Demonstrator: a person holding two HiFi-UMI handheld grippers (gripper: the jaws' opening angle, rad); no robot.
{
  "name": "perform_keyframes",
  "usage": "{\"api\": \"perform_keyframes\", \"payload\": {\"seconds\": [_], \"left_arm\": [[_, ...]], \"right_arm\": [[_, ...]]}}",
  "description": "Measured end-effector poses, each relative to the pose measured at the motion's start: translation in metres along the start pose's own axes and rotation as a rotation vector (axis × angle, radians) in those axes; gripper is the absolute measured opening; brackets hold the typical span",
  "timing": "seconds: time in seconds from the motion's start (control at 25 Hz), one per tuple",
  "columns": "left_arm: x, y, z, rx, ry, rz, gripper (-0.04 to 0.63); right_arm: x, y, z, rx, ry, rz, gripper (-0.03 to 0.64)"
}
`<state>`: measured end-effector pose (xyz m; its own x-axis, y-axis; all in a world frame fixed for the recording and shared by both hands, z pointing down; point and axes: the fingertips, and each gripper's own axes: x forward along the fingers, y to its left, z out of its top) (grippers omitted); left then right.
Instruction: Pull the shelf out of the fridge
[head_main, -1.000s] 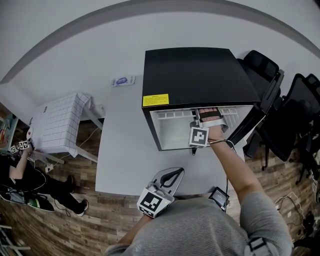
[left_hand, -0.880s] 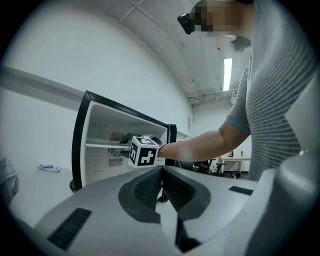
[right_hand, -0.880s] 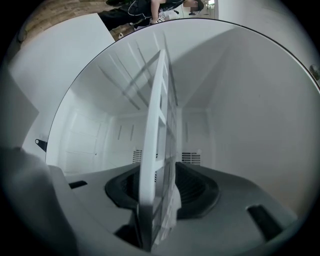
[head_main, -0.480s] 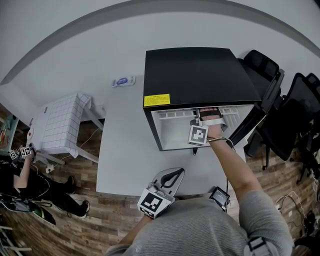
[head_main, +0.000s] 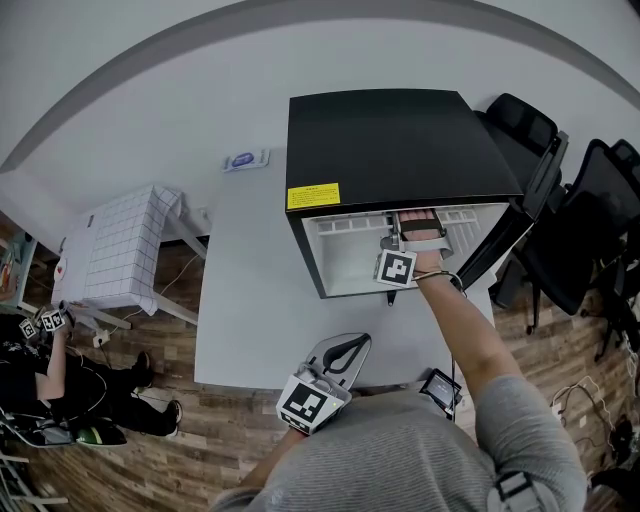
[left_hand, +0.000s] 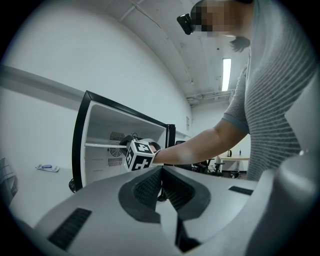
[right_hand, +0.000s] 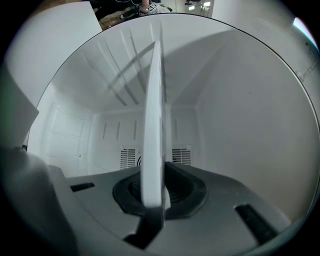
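Right tongs (right_hand: 152, 195), just closing, clamped on the one shelf (right_hand: 153, 115) of one fridge (head_main: 390, 140); left tongs (left_hand: 161, 172) together

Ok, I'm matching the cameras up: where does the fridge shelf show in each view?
Head view: shelf, ribbed white strip just under the front edge of the fridge top.
Left gripper view: thin level white line inside the open fridge, left of centre.
Right gripper view: upright white plate, edge-on, centre.
Shared landmark: the fridge's white interior.
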<state>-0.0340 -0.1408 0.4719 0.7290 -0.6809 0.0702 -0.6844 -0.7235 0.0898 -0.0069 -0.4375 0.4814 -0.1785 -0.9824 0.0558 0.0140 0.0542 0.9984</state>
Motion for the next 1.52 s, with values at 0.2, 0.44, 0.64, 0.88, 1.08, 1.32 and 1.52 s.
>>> {"api": "perform_keyframes", "payload": {"seconds": [0.2,0.44,0.64,0.88,1.08,1.32,1.52], "left_arm": [[0.0,-0.002,0.0,0.006,0.0,-0.01,0.011],[0.003,-0.007,-0.002,0.006,0.011,-0.026,0.011],[0.007,-0.01,-0.007,-0.006,0.032,-0.037,0.011],[0.017,-0.004,-0.027,-0.023,0.102,-0.02,0.011],[0.029,0.004,-0.05,-0.04,0.158,-0.001,0.011],[0.033,0.003,-0.062,-0.063,0.18,-0.004,0.011],[0.037,0.009,-0.059,-0.069,0.178,0.016,0.011]], "right_arm": [[-0.004,-0.004,0.01,0.069,-0.031,0.023,0.032],[-0.003,-0.006,0.011,0.085,-0.017,0.027,0.032],[-0.004,-0.005,0.01,0.089,-0.002,0.035,0.032],[-0.004,-0.006,0.011,0.096,-0.004,0.035,0.032],[-0.004,-0.005,0.013,0.111,-0.001,0.055,0.032],[-0.01,-0.005,0.014,0.109,-0.01,0.058,0.032],[-0.014,-0.006,0.012,0.103,-0.004,0.048,0.032]]}}
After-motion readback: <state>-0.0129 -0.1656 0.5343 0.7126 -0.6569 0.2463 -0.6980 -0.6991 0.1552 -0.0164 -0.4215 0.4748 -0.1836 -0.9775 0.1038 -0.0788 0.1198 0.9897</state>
